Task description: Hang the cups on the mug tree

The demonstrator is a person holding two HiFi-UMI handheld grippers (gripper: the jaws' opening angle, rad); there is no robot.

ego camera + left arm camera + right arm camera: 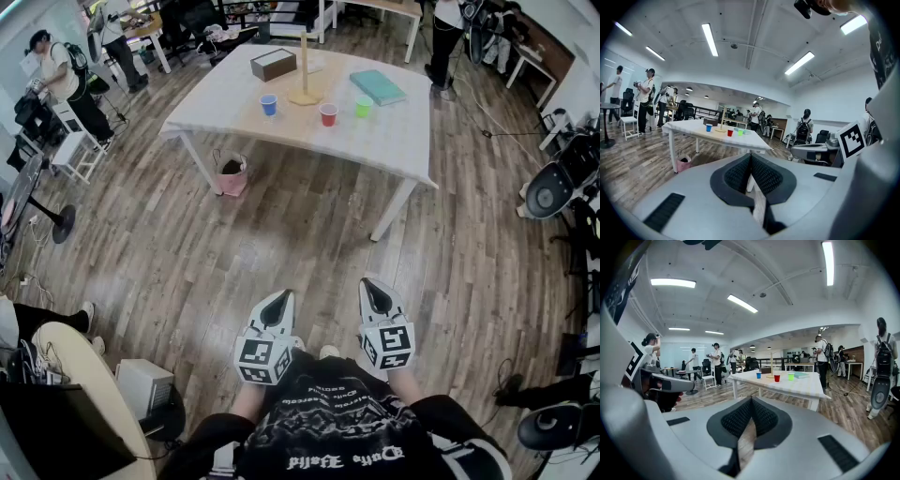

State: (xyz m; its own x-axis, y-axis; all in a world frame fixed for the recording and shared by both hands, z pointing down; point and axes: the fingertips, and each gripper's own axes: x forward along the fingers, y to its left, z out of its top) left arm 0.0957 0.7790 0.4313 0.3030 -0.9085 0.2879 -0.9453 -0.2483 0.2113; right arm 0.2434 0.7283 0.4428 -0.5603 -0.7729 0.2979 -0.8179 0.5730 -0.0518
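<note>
Blue cup (269, 104), red cup (328, 114), green cup (363, 106) on bench (394, 141): probably light, thin-walled, crushable (pinch rim gently); left hand-held gripper (281, 300) and right hand-held gripper (373, 288) clenched, empty.

Three small cups stand upright, mouths up, on the white worktop (394, 139): a blue cup (269, 104), a red cup (328, 114) and a green cup (364, 106), apart from one another in a loose row. The mug tree (305, 67), a slim pale wooden post on a round base, stands upright just behind them, between the blue and red cups.
</note>
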